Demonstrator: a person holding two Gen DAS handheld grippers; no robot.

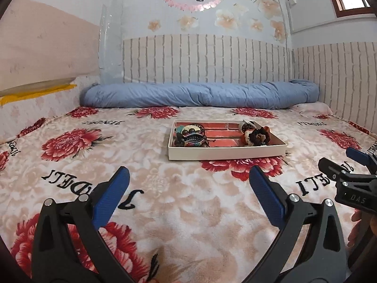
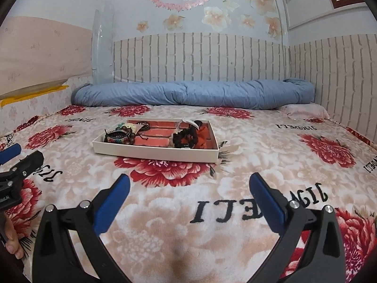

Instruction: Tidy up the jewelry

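Left claw (image 1: 188, 186) spread wide, holding nothing, hovering over bed (image 1: 165, 188). Right claw (image 2: 189, 192) likewise wide, empty. Both point at white tray (image 1: 226, 156), well ahead, likely lining up for reach. Bead bracelets (image 1: 190, 136) heaped at tray's left end, dark scrunchie (image 1: 258, 136) at right end; middle bare, probably sorted by kind. Blue quilt (image 1: 200, 94) rolled against wall.

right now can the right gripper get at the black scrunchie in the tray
Probably yes. The right gripper is open and empty, and only bare blanket lies between it and the tray. The black scrunchie sits at the tray's right end, uncovered, just behind the low front wall.
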